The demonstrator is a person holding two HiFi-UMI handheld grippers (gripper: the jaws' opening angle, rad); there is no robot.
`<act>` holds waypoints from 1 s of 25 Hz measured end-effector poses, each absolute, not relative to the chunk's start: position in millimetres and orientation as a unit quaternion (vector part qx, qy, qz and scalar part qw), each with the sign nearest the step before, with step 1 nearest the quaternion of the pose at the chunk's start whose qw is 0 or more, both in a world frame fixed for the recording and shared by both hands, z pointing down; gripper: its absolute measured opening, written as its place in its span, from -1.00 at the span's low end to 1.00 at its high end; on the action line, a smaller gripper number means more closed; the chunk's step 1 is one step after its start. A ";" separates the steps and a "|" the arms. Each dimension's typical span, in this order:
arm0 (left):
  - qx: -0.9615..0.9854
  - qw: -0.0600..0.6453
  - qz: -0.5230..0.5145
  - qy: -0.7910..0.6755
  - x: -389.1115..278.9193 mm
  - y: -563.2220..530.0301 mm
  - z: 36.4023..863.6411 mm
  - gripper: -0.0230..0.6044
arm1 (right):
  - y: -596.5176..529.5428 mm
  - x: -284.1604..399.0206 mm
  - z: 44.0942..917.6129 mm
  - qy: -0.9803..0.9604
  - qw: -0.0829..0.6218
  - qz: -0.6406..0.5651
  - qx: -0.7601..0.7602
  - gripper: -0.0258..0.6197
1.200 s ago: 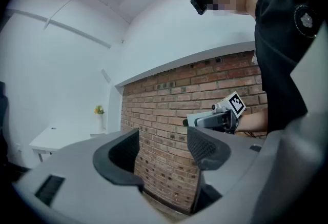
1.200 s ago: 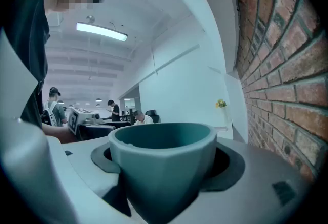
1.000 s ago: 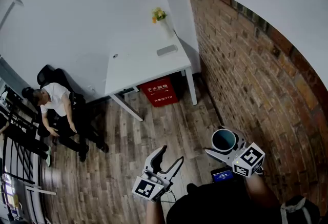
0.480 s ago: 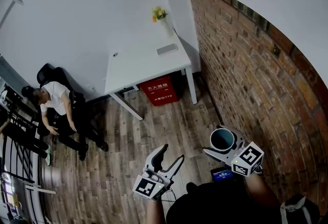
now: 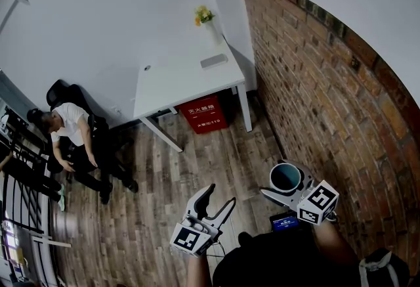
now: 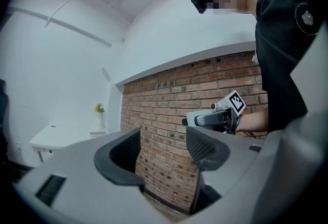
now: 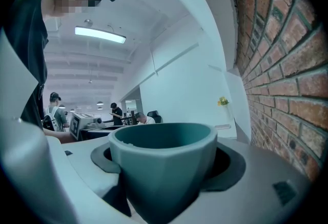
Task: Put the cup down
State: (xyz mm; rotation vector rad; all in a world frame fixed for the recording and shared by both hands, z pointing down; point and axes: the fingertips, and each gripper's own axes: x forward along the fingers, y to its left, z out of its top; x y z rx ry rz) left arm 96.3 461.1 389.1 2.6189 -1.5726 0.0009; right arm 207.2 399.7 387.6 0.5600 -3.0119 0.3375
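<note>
Right gripper view: teal cup, upright, pinched by right gripper; left gripper spread, empty; white table far.

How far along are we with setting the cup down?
Done: the cup sits gripped in the right gripper. In hand: it hangs above the wooden floor; the left gripper is open, empty. Left: carrying it to a surface, likely the white table, and releasing.
</note>
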 end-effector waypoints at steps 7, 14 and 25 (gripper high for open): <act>0.857 0.043 0.003 -0.514 95.8 462.3 388.8 -0.02 | 400.6 207.1 387.8 -0.976 0.030 0.113 0.182 0.30; 0.855 0.053 -0.010 -0.516 97.4 456.3 385.6 -0.04 | 399.4 208.7 388.8 -0.977 0.031 0.119 0.174 0.30; 0.834 0.097 -0.068 -0.539 103.9 416.8 412.0 -0.15 | 357.5 234.8 412.8 -0.978 0.059 0.115 0.161 0.31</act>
